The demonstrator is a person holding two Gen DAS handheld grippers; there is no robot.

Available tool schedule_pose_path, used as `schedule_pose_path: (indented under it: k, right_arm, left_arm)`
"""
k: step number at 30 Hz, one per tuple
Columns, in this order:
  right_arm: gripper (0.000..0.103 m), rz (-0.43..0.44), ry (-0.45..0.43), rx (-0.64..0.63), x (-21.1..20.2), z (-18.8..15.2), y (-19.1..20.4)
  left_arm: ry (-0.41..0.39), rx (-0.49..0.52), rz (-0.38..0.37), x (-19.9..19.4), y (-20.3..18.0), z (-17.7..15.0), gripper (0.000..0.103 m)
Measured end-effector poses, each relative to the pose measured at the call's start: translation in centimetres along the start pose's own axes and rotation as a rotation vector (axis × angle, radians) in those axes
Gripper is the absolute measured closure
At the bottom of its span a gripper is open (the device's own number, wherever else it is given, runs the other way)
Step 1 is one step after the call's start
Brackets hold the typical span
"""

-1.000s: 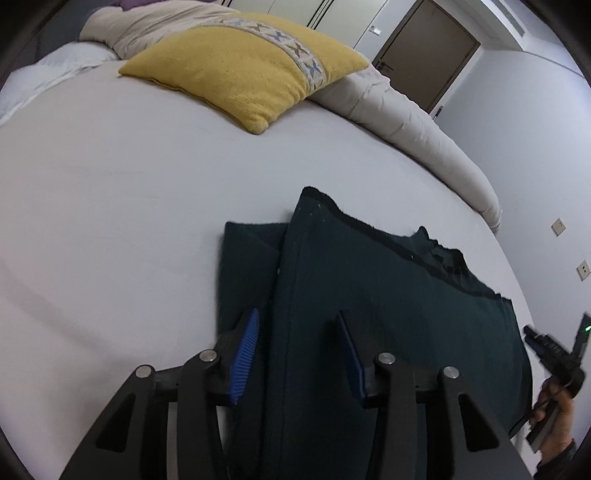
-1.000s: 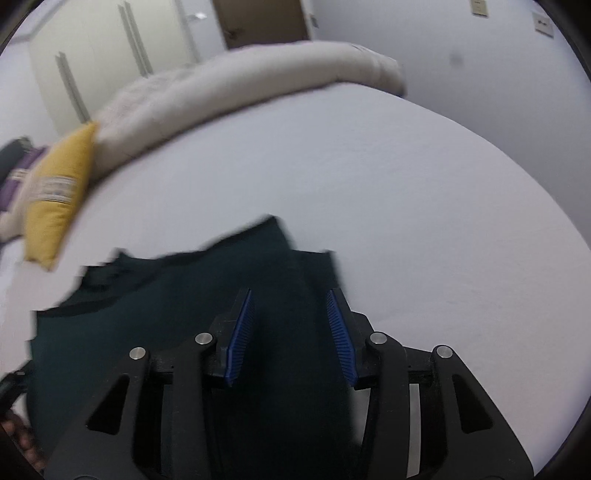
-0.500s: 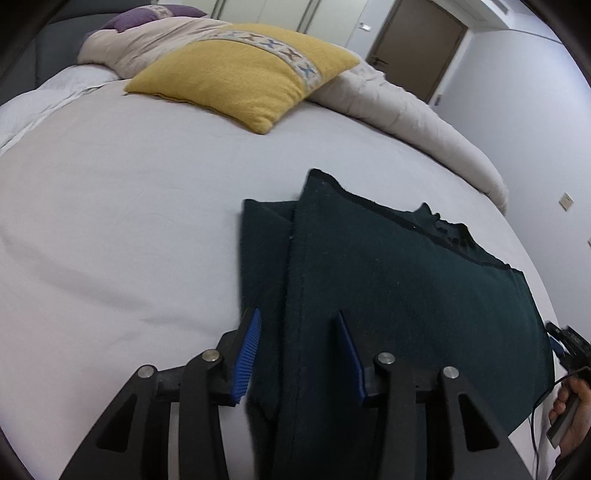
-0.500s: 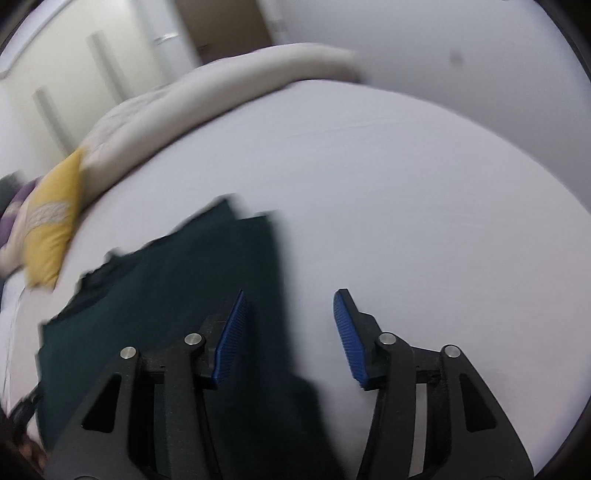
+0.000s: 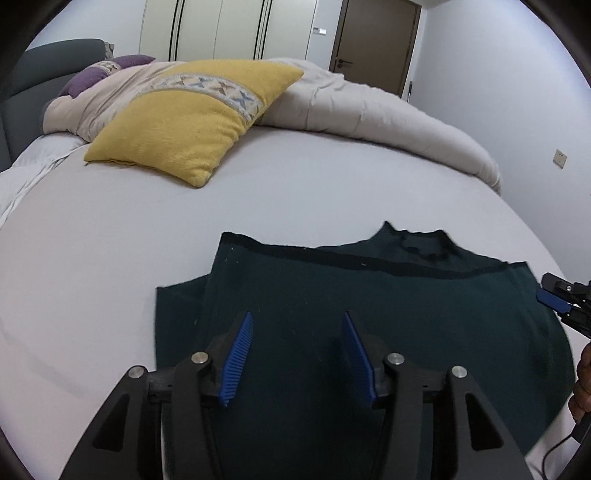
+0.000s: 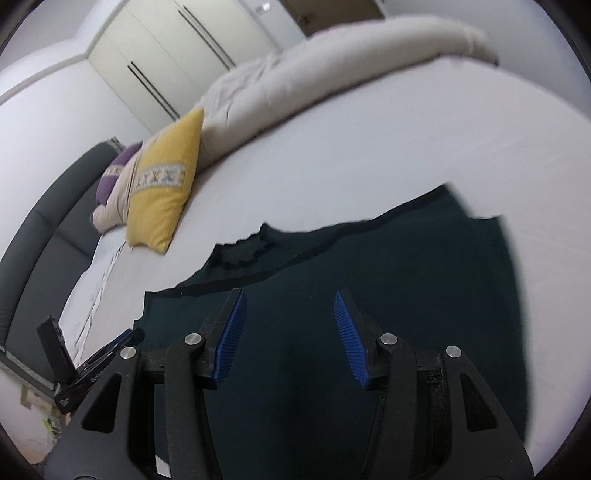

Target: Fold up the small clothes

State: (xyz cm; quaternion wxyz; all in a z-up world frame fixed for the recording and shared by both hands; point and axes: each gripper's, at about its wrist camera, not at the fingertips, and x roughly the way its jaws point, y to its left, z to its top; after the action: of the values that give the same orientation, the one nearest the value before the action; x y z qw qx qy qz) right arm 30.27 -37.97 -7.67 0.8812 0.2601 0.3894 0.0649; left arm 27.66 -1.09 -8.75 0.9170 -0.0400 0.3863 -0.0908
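Observation:
A dark green garment (image 5: 369, 295) lies flat on the white bed sheet (image 5: 110, 240), its sides folded in and its neckline (image 5: 424, 247) at the far edge. My left gripper (image 5: 297, 354) hovers over the garment's near left part. Its jaws are opening and the blue pads (image 5: 238, 362) hold nothing. In the right wrist view the same garment (image 6: 388, 266) fills the lower middle. My right gripper (image 6: 288, 332) stands open above it, nothing gripped. It also shows at the left wrist view's right edge (image 5: 557, 302), beside the garment's right side.
A yellow pillow (image 5: 184, 118) and a rolled beige duvet (image 5: 369, 107) lie across the far side of the bed. A grey headboard (image 6: 44, 240) runs along the left. A hand (image 5: 583, 376) shows at the right edge. Wardrobe doors (image 5: 221, 29) stand behind.
The left gripper has swung so the garment sits square under it, and its jaws stand wider. The right gripper drifted off past the garment's edge, then came back over it, jaws wider.

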Motion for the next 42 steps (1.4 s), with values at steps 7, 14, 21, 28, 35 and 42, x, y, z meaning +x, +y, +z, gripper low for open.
schedule_pose_path:
  k: [7, 14, 21, 28, 35, 42]
  right_arm:
    - [0.069, -0.009, 0.010, 0.155, 7.0, 2.6, -4.3]
    - [0.091, -0.001, -0.131, 0.350, 4.2, 2.8, -12.5]
    - [0.070, -0.116, -0.216, 0.371, -2.4, 0.3, -12.3]
    - [0.055, 0.263, 0.008, 0.154, 0.0, -7.7, 0.8]
    - [0.074, 0.291, 0.244, 0.171, 7.1, -13.0, 2.8]
    - [0.074, 0.188, -0.002, 0.400, 0.3, -11.7, -8.6]
  left_arm:
    - [0.046, -0.082, -0.047, 2.4, 3.5, -1.0, 0.045]
    - [0.024, -0.128, -0.085, 1.7, 4.9, -2.2, 0.053]
    - [0.028, -0.138, -0.073, -0.5, 5.3, -2.9, 0.056]
    - [0.011, -0.070, -0.134, -8.1, -0.2, -6.8, 0.043]
    - [0.128, -0.116, -0.117, -6.2, 2.4, -9.8, 0.057]
    - [0.120, -0.162, -0.159, -7.7, 4.8, -10.8, 0.058]
